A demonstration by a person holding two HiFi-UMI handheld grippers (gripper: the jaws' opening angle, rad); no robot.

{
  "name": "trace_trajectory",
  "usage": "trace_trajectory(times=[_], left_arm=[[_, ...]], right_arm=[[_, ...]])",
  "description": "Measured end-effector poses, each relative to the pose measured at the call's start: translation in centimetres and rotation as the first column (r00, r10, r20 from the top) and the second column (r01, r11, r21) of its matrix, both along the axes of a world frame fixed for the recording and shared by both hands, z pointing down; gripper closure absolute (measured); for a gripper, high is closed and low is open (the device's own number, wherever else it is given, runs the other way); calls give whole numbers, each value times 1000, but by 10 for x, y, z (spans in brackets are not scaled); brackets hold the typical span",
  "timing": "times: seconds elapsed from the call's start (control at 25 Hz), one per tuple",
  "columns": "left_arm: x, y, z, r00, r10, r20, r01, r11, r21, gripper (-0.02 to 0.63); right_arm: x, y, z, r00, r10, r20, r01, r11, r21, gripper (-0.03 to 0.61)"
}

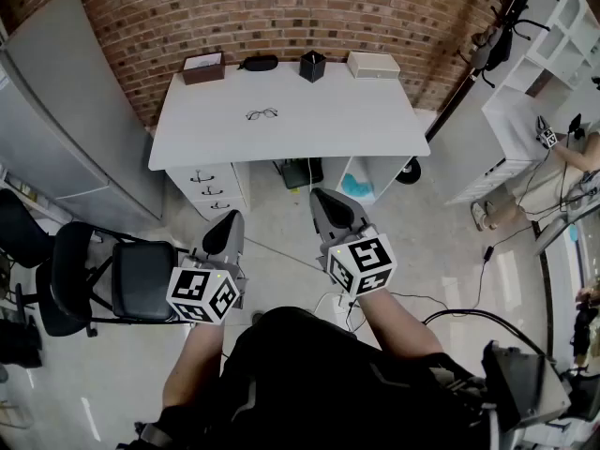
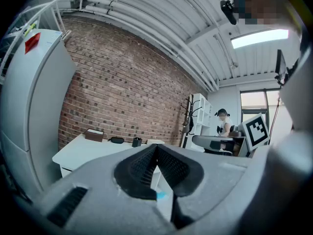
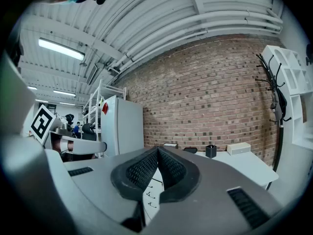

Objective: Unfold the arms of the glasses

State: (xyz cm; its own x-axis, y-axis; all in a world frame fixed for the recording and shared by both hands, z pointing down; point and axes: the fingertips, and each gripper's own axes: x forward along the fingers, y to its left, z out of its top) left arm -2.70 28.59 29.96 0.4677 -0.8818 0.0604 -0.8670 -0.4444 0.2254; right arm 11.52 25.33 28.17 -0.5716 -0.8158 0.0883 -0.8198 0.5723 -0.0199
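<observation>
A pair of dark-framed glasses (image 1: 262, 113) lies on the white desk (image 1: 375, 120), left of its middle, well ahead of me. Both grippers hang over the floor short of the desk, pointing level toward it. My left gripper (image 1: 229, 221) is shut with nothing in it; its jaws meet at the tips (image 2: 156, 146). My right gripper (image 1: 328, 198) is likewise shut and empty (image 3: 158, 149). The glasses are too small to make out in either gripper view.
Along the desk's back edge stand a brown box (image 1: 202, 67), a dark case (image 1: 259, 62), a black pen cup (image 1: 312, 65) and a beige box (image 1: 372, 64). A black chair (image 1: 112, 279) is at my left. Drawers (image 1: 210, 187) sit under the desk. White shelving (image 1: 548, 45) stands right.
</observation>
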Motion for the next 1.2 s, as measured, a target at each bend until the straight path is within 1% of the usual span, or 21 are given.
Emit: trace_trajectory(times=[0.28,0.44,0.6,0.76,0.88,0.92,1.2], left_arm=[[-4,3,0,1000,8,-9,-8,1000,0,603],[-3,3,-2,999,23,-34,-23,1000,-3,603],[-7,1,-4,1000,20,-12,-20,1000,6,603],[-18,-2,2,1000,-14,2,14,1000,8,603],[-26,-5,4,997,-35,72,33,999,30,603],[-28,-6,5,996,-33,84,31,999,30,603],[-43,-17,7,1000,13,23,-14,1000,17,603]], right_arm=[[-4,3,0,1000,5,-3,-5,1000,0,571],[-3,1,-2,1000,14,-7,-14,1000,8,571],[-2,0,-8,999,36,18,-36,999,20,569],[-8,0,-6,999,34,16,-34,999,19,569],[-12,-4,-5,999,46,10,-46,999,5,569],[-14,-5,-4,999,48,10,-48,999,1,569],[-34,-8,-3,998,65,-16,-65,998,-5,569]])
